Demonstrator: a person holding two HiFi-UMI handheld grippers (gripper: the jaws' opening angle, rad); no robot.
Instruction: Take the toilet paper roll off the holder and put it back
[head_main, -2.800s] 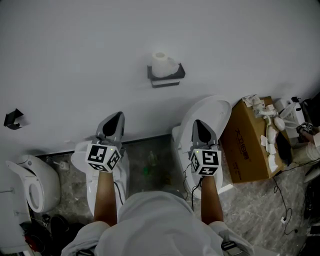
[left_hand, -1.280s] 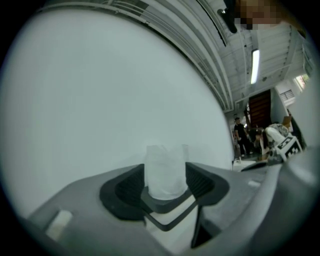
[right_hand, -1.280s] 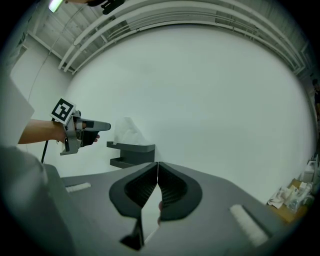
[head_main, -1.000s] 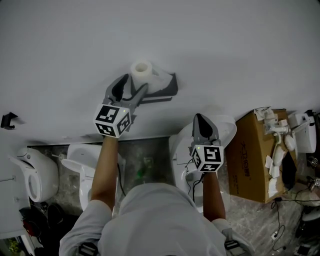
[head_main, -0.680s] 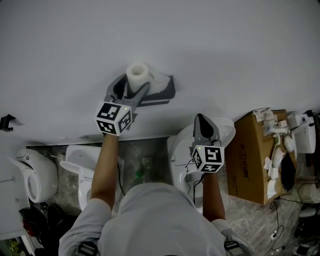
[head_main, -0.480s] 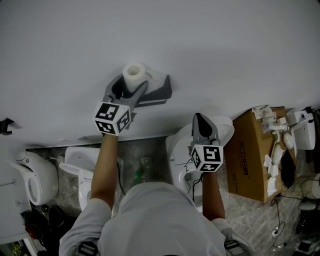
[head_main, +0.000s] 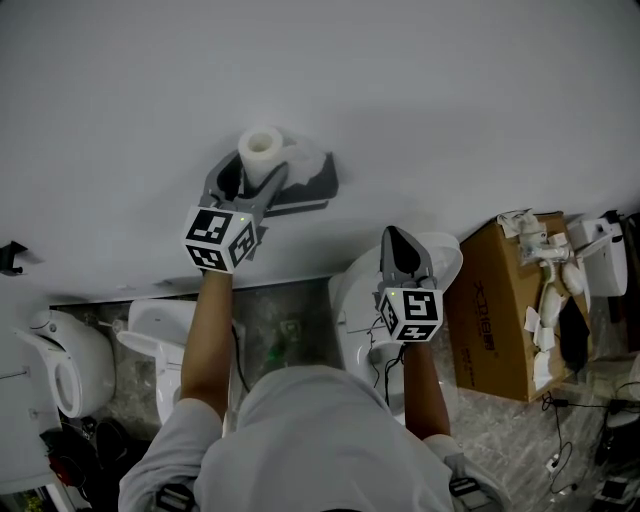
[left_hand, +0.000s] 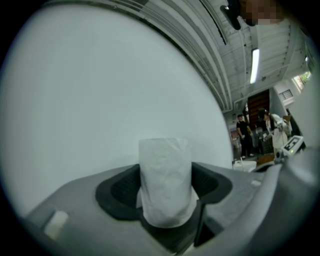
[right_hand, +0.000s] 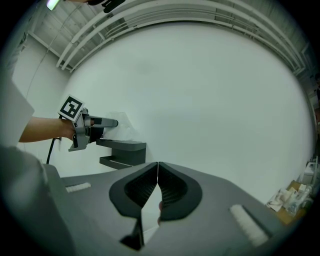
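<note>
The white toilet paper roll (head_main: 262, 152) stands upright at the left end of the dark grey wall holder (head_main: 312, 184). My left gripper (head_main: 252, 171) is raised to it, and its jaws are closing with the roll (left_hand: 165, 180) between them, both dark pads touching its sides. In the right gripper view the left gripper (right_hand: 89, 131) reaches the roll (right_hand: 123, 128) just above the holder (right_hand: 125, 148). My right gripper (head_main: 404, 242) hangs lower, away from the holder, shut (right_hand: 158, 167) with nothing in it.
The holder is fixed to a plain white wall (head_main: 450, 90). Below stand several white toilets (head_main: 352, 300) on a stone floor. An open cardboard box (head_main: 498, 300) with white parts sits at the right. People stand far off (left_hand: 244, 134).
My left gripper has risen from beside the right one to the holder and taken the roll between its jaws. In the last second it drifted slightly left. The right gripper stayed low.
</note>
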